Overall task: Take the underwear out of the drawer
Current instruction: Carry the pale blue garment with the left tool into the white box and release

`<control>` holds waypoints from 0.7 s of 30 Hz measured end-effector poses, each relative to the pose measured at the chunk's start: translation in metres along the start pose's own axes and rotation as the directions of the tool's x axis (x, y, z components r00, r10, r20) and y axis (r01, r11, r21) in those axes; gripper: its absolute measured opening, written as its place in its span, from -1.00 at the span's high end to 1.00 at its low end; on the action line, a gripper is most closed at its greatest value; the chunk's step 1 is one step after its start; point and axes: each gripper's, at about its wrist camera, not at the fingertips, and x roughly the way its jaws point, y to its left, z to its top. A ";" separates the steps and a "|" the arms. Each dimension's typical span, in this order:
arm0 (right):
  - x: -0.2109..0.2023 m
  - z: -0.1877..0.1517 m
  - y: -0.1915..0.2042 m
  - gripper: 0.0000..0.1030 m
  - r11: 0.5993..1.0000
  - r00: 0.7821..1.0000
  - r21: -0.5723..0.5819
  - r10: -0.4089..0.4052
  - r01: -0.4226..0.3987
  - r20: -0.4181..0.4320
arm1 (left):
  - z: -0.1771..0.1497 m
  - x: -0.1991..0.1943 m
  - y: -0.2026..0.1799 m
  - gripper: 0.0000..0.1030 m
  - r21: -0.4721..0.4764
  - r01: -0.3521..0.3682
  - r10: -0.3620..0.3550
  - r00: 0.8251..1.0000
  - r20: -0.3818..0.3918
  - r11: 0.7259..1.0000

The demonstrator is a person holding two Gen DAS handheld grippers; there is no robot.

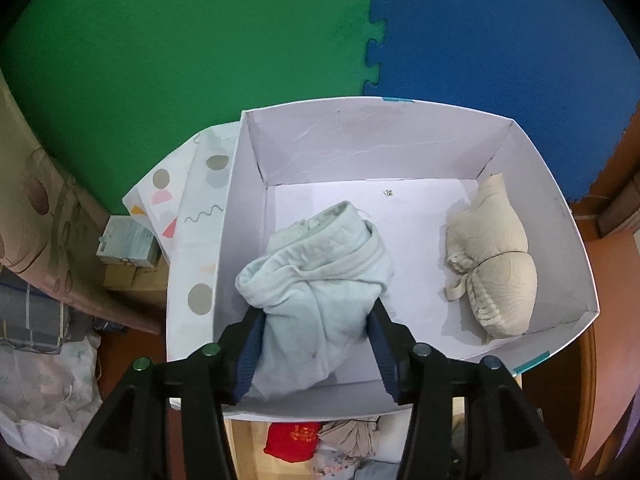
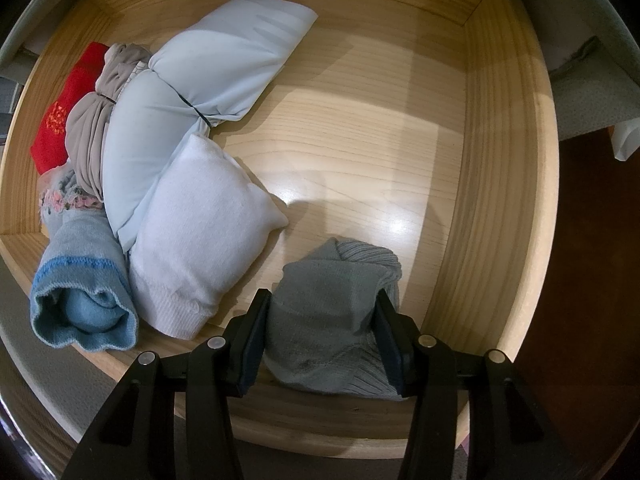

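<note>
In the left wrist view a white box holds a crumpled pale mint garment and a beige bra at its right. My left gripper reaches into the box with the mint garment between its blue pads; the cloth rests on the box floor and the jaws stand apart around it. In the right wrist view my right gripper points down into the wooden drawer, shut on a folded grey piece of underwear near the drawer's front wall.
The drawer's left side holds a white folded piece, a pale blue bundle, a blue rolled piece, taupe cloth and red cloth. Beside the box lies a patterned lid, on green and blue foam mats.
</note>
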 end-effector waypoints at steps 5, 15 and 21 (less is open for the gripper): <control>0.001 0.000 0.001 0.06 1.000 1.000 0.001 -0.001 0.001 0.000 | -0.001 -0.008 0.006 -0.07 -0.005 0.039 -0.039 0.999 0.002 0.999; 0.005 0.001 0.003 0.06 1.000 1.000 0.009 -0.004 0.004 -0.003 | -0.016 -0.044 0.009 -0.15 0.031 0.022 -0.023 0.998 0.059 0.999; 0.010 0.000 0.001 0.05 1.000 1.000 0.013 -0.006 0.006 -0.006 | -0.046 -0.060 0.032 -0.15 0.015 -0.008 0.007 0.997 0.071 1.000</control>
